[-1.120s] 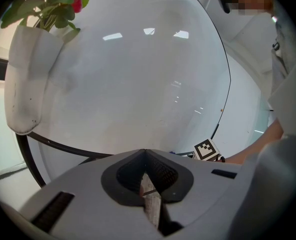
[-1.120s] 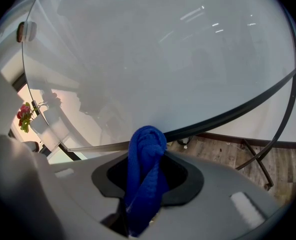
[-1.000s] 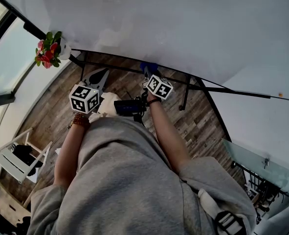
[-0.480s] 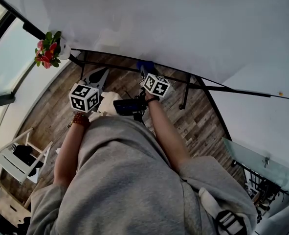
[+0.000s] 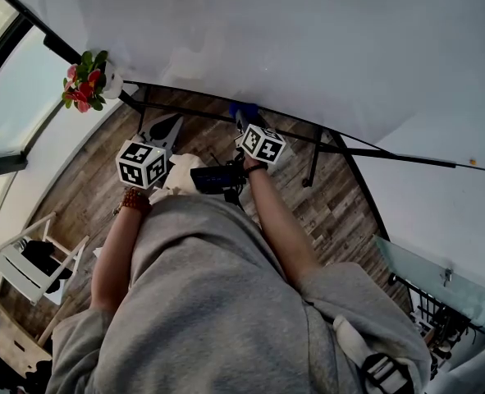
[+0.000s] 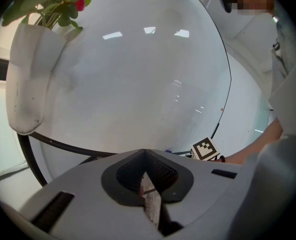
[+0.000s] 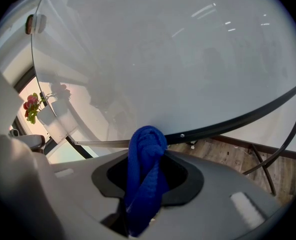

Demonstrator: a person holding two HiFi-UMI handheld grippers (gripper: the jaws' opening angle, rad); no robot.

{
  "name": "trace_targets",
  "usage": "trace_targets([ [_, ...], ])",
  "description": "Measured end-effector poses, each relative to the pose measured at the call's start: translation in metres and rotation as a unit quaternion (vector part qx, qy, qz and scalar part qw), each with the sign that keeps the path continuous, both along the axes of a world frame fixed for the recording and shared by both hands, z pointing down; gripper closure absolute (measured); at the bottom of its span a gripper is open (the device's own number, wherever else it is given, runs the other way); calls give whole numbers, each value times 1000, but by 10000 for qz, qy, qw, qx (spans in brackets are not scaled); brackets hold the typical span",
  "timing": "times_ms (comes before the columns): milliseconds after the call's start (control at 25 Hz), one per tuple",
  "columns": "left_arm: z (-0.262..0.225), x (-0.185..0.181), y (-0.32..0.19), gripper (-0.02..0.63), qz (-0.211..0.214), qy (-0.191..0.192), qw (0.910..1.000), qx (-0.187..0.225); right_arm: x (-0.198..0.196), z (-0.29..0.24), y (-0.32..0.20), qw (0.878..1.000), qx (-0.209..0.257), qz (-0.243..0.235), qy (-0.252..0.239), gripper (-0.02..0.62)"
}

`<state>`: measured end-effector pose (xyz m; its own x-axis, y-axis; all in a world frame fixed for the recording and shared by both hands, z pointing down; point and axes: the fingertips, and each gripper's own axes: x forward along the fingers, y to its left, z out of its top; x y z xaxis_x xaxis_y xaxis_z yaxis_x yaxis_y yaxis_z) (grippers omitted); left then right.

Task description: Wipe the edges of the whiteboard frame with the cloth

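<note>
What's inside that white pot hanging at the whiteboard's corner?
Red and pink flowers with green leaves poke out of the pot. Stems and anything else inside are hidden by its wall.

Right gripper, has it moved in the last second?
Yes, slightly: the right gripper with the blue cloth slid left along the whiteboard's bottom frame edge, away from the stand strut.

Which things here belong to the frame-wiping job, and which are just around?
Job: bunched blue cloth, clamped in the shut tongs of the right gripper; black-framed whiteboard.
Just around: white holder of red flowers; white slatted chair; empty left gripper.
</note>
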<state>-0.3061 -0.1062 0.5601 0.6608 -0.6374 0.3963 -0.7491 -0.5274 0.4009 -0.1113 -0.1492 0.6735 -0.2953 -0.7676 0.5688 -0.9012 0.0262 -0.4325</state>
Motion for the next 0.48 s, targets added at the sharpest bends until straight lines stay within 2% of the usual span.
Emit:
trace_targets([
  [480,5,-17,0,597,-102,-15,9999,-45,-23,1,-5,9998,17,-64,-163,453],
])
